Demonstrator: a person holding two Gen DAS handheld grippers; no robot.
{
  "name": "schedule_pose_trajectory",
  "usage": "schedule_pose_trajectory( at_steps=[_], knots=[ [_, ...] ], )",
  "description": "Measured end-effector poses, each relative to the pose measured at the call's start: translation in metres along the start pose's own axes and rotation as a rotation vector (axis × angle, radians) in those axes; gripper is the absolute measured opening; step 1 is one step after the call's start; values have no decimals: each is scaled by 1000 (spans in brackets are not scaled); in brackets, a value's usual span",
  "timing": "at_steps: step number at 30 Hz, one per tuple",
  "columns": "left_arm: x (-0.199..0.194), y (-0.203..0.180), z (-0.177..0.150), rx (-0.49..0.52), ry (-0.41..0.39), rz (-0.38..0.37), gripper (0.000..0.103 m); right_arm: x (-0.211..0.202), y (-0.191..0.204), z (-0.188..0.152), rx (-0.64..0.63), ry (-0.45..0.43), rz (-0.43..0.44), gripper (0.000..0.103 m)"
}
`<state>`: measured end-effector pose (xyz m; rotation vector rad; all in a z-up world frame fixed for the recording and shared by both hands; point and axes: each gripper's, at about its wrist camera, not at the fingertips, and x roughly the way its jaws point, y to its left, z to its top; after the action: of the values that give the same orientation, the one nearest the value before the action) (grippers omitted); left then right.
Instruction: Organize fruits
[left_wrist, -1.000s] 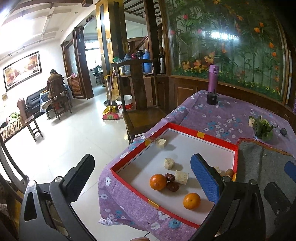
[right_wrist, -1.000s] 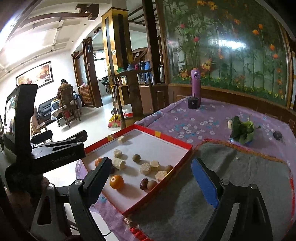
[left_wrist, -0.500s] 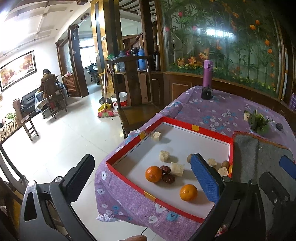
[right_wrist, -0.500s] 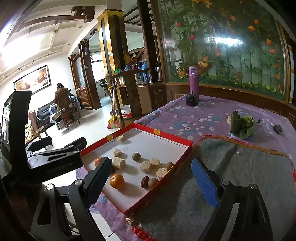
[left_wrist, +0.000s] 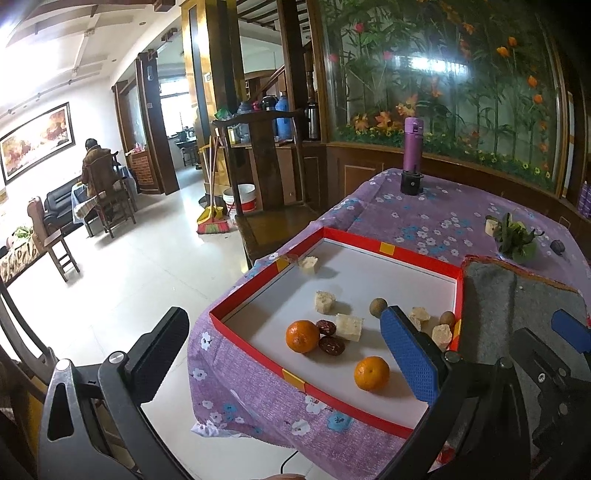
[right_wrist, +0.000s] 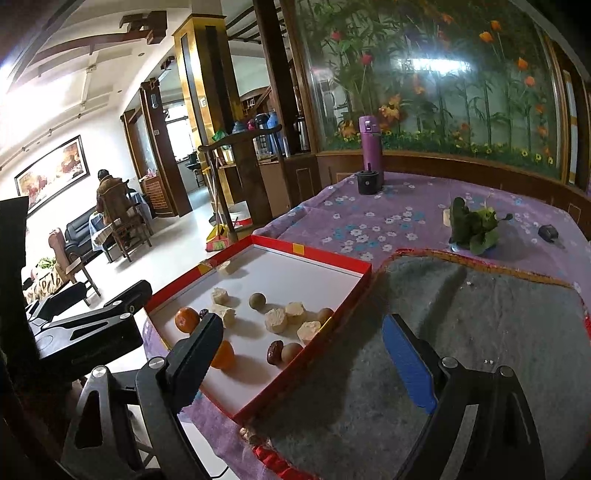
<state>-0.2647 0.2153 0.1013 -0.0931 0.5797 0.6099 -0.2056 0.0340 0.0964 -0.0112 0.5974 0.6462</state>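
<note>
The left gripper (left_wrist: 284, 347) hangs spread wide with nothing between its fingers, short of the table edge; the right gripper (right_wrist: 303, 354) is likewise spread and bare above the grey mat (right_wrist: 480, 332). On the purple tablecloth (left_wrist: 424, 221) sits the red tray (left_wrist: 391, 249), holding two oranges (left_wrist: 302, 336), pale chunks (left_wrist: 349, 326) and dark dates (left_wrist: 331, 345).

Two oranges (left_wrist: 302, 336), three red dates (left_wrist: 331, 345), three brown longans (left_wrist: 378, 307), six pale chunks (left_wrist: 348, 326), one red tray (left_wrist: 391, 250)
</note>
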Motion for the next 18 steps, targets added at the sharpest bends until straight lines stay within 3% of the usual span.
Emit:
schedule_pose_trajectory(
  at_steps=[8,18],
  knots=[
    [3,-2,-9,-2,28,-36,103,5,-1,-3,-4,18,1,89],
    [8,1,-15,-11,46,-28,103,9,-1,-5,1,26,1,89]
  ],
)
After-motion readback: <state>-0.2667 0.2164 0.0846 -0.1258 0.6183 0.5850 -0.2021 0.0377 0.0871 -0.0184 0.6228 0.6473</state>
